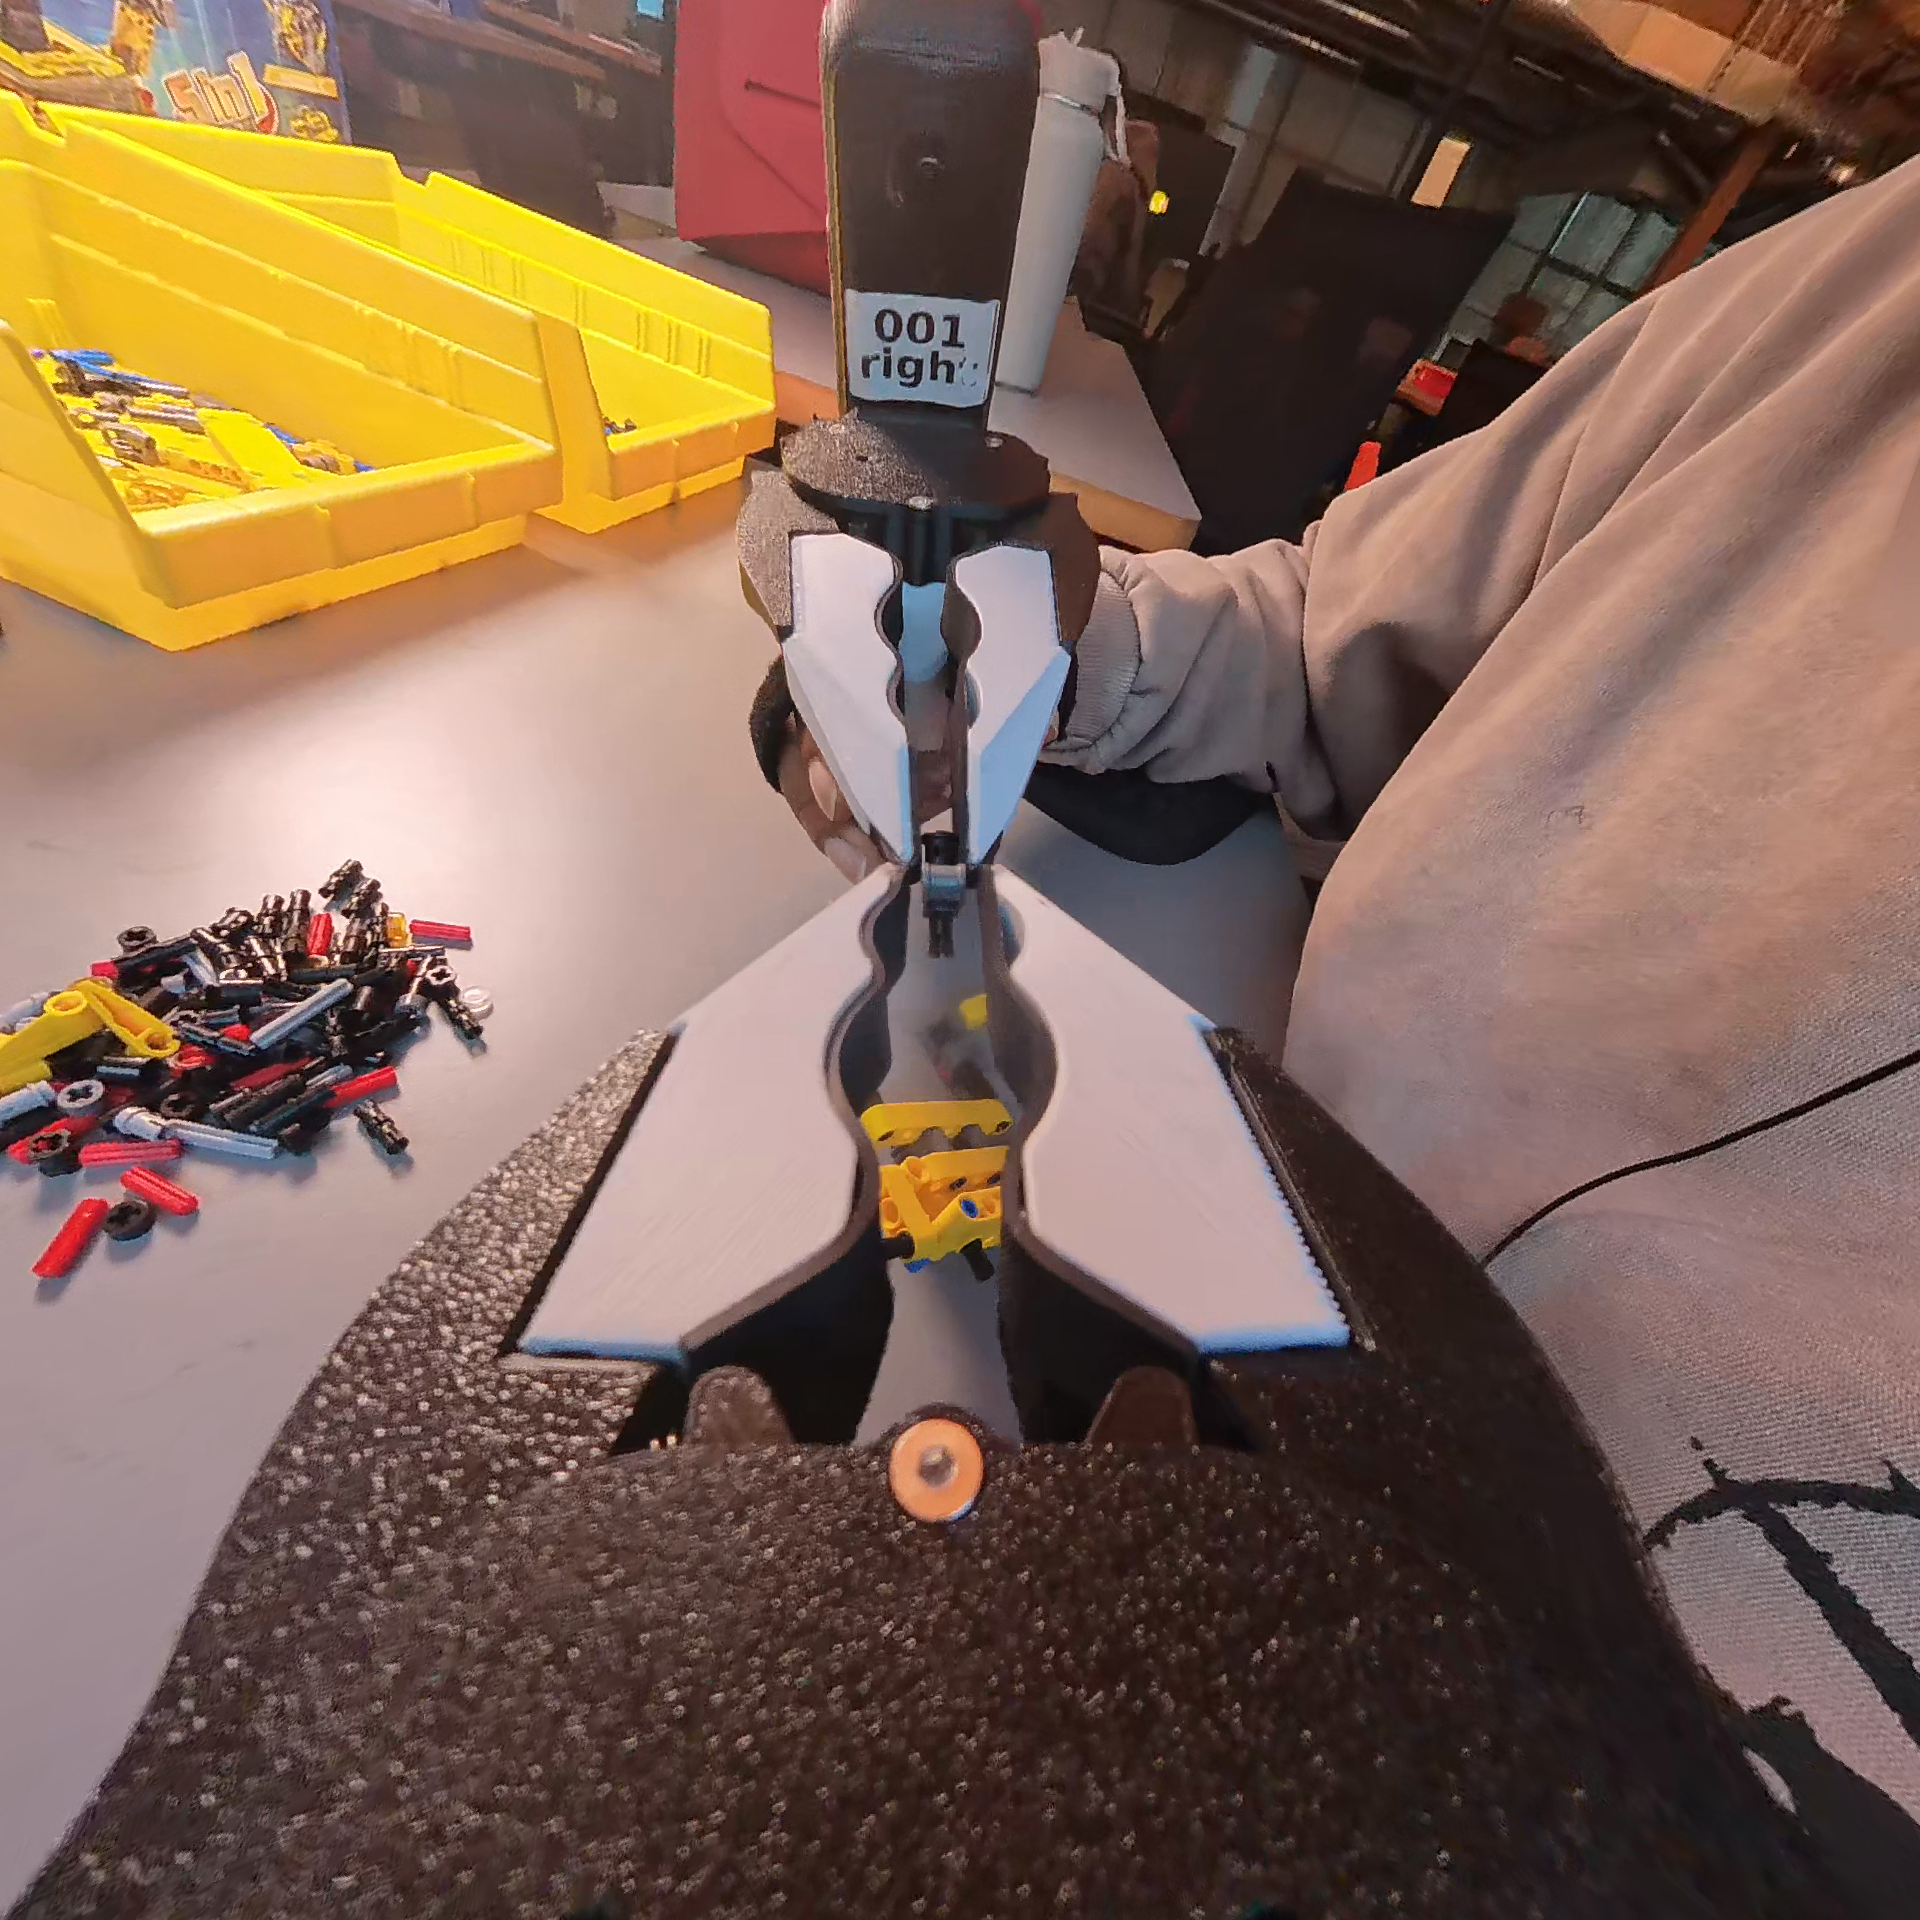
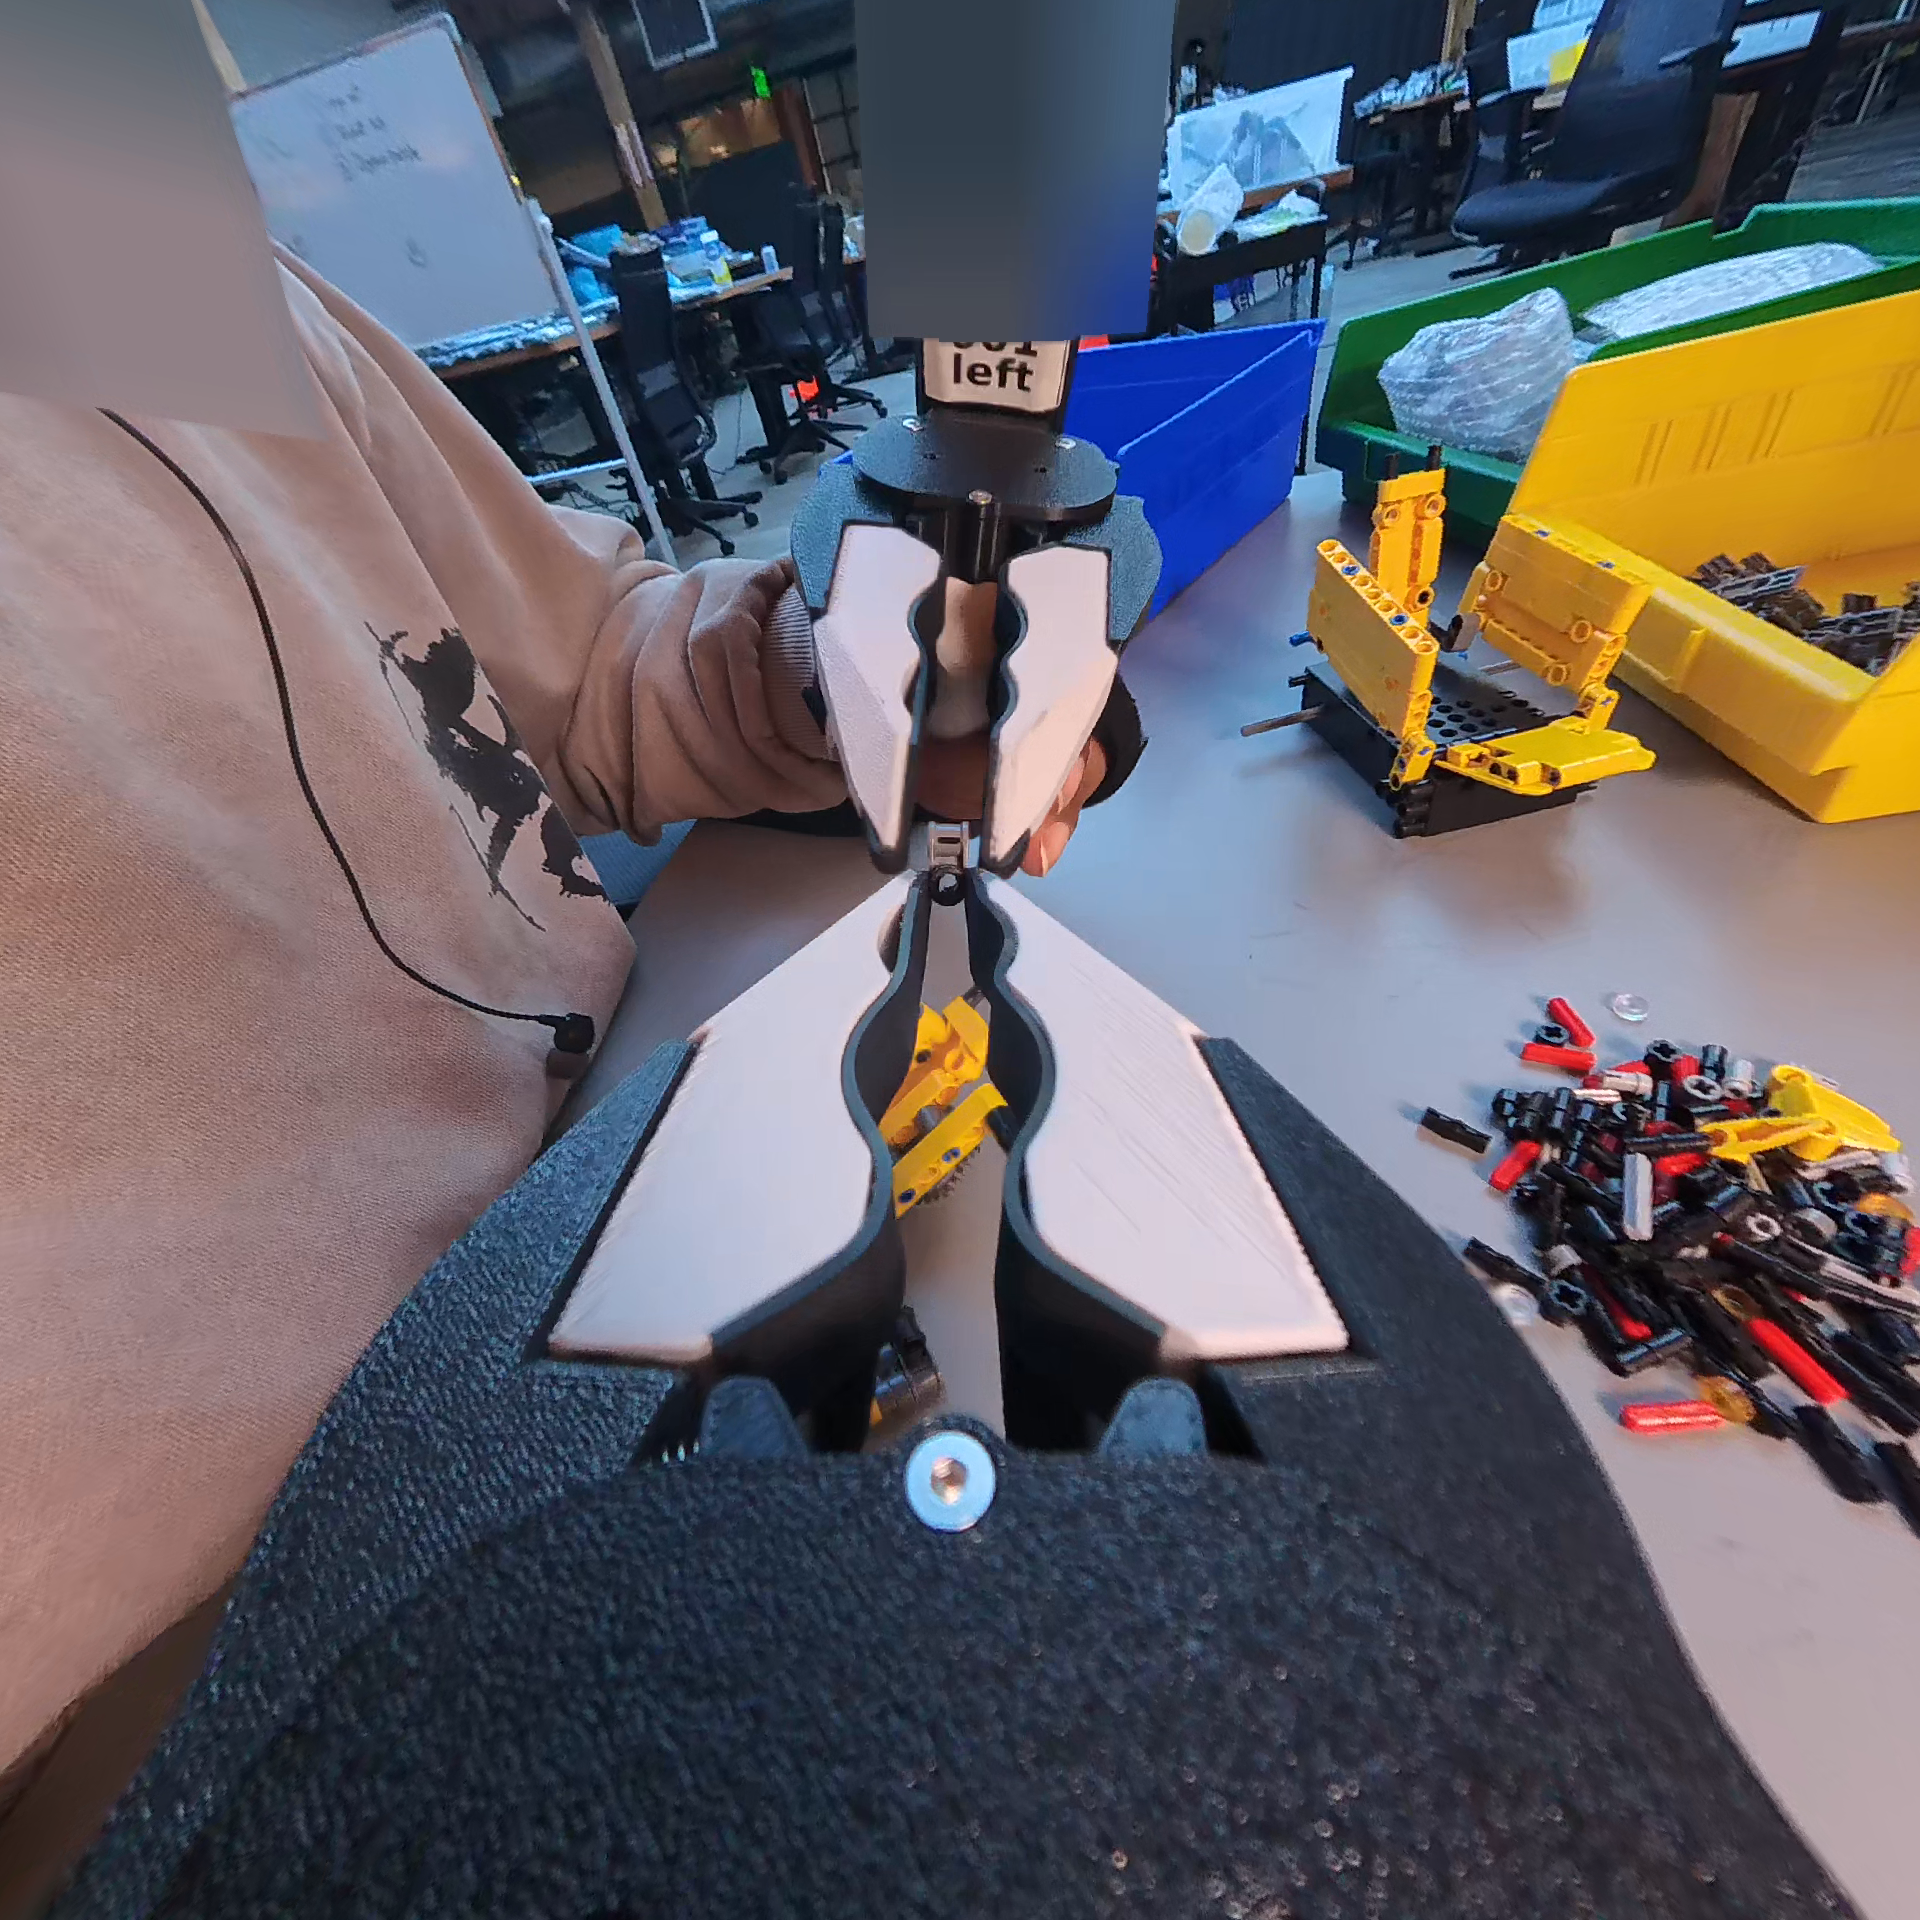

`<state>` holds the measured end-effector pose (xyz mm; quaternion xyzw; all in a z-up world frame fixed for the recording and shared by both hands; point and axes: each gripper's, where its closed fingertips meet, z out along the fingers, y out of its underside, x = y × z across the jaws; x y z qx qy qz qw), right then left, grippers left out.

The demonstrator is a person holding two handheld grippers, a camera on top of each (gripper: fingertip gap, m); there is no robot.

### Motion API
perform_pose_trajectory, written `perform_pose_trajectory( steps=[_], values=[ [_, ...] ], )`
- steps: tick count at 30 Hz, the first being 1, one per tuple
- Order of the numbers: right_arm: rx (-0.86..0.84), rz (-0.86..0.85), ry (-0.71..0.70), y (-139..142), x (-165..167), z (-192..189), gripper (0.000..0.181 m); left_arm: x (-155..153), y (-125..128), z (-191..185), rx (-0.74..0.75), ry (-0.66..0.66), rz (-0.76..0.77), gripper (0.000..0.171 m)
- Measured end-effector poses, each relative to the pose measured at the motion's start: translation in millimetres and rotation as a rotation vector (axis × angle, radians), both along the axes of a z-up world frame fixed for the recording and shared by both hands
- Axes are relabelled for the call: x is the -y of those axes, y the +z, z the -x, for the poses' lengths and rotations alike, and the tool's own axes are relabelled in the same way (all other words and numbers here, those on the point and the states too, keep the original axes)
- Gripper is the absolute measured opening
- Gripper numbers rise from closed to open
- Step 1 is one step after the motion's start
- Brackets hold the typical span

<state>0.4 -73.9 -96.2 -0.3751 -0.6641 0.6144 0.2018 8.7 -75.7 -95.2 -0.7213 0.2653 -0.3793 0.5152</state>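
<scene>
Both grippers meet tip to tip above the grey table (image 1: 520, 748), each pinching one end of the same small assembly.

Left gripper (image 1: 940, 883): jaws drawn nearly together, tips clamped on a small grey connector (image 1: 943, 878). In the right wrist view this gripper (image 2: 948, 844) faces the camera with the grey connector (image 2: 945, 844) between its tips.

Right gripper (image 2: 945, 888): jaws drawn nearly together, tips clamped on a black pin (image 2: 945, 886) that joins the grey connector. In the left wrist view this gripper (image 1: 940, 847) faces the camera; the black pin (image 1: 940, 925) projects from the connector toward the camera.

Below the meeting point, a small yellow brick assembly (image 1: 940, 1184) lies on the table, seen through the gap between the left gripper's fingers (image 1: 727, 1164). The right wrist view shows it (image 2: 940, 1101) likewise between that gripper's fingers (image 2: 1153, 1174).

Away from the person, beyond the meeting point, a loose pile of black, red, grey and yellow pins and connectors (image 1: 229, 1039) lies on the table (image 2: 1745, 1195).

Farther from the meeting point, past the pile:
- yellow bins (image 1: 343, 447) holding small parts;
- a partly built yellow-and-black brick model (image 2: 1455, 686), beside a yellow bin (image 2: 1766, 582);
- a blue bin (image 2: 1195, 436) and a green bin (image 2: 1455, 416).

A person's beige sleeve (image 1: 1558, 623) runs along the table's near edge.
</scene>
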Motion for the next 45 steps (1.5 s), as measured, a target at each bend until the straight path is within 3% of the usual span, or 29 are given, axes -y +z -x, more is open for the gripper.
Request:
perform_pose_trajectory(
  steps=[6, 15, 16, 17, 18, 19, 20, 21, 24, 26, 29, 32, 45],
  values=[
    [-0.007, -0.006, 0.004, -0.7, 3.8, -0.1, 0.005, 2.0, -2.4, 1.4, -0.043, -0.005, 0.008, 0.007],
    [-0.086, 0.122, -0.033, 16.5, -2.2, 5.2, 0.003, -1.1, 6.3, 5.8, -0.001, 0.03, 0.002, 0.007],
    [-0.113, 0.154, -0.034, 22.7, -4.1, 4.0, 0.0, -2.1, -4.2, 10.4, -0.061, 0.048, 0.03, 0.007],
    [-0.232, 0.373, -0.08, 62.4, -27.9, -2.7, 0.0, -5.5, -30.3, 22.3, -0.204, 0.091, 0.053, 0.007],
    [-0.318, 0.468, -0.134, 91.7, -57.6, -13.2, 0.0, -2.9, -32.7, 21.0, -0.135, 0.079, 0.086, 0.007],
    [-0.366, 0.299, -0.214, 97.7, -69.4, -18.1, 0.0, 0.0, -20.1, 16.7, -0.023, 0.062, 0.086, 0.007],
    [-0.367, 0.161, -0.247, 96.8, -67.4, -20.0, 0.0, -2.5, -14.5, 18.9, -0.036, 0.082, 0.048, 0.007],
    [-0.347, 0.131, -0.234, 94.2, -59.7, -21.4, 0.0, -6.1, -11.2, 21.8, -0.046, 0.1, 0.026, 0.007],
    [-0.204, 0.038, -0.189, 52.6, -40.8, -7.5, 0.001, -9.2, -9.6, 21.7, -0.051, 0.113, 0.003, 0.007],
    [-0.137, 0.048, -0.125, 34.3, -23.9, 0.5, 0.017, -8.4, -4.7, 19.1, -0.048, 0.124, -0.04, 0.007],
    [-0.108, 0.096, -0.09, 23.4, -5.6, 10.0, 0.017, -5.1, 7.3, 12.3, -0.011, 0.114, -0.091, 0.007],
    [-0.124, 0.112, -0.096, 24.3, 0.8, 13.2, 0.007, -2.0, 11.1, 7.4, -0.001, 0.095, -0.104, 0.007],
    [-0.143, 0.163, -0.083, 26.1, 4.8, 14.0, 0.004, -1.3, 15.2, 3.2, 0.092, 0.091, -0.087, 0.006]
  ],
)
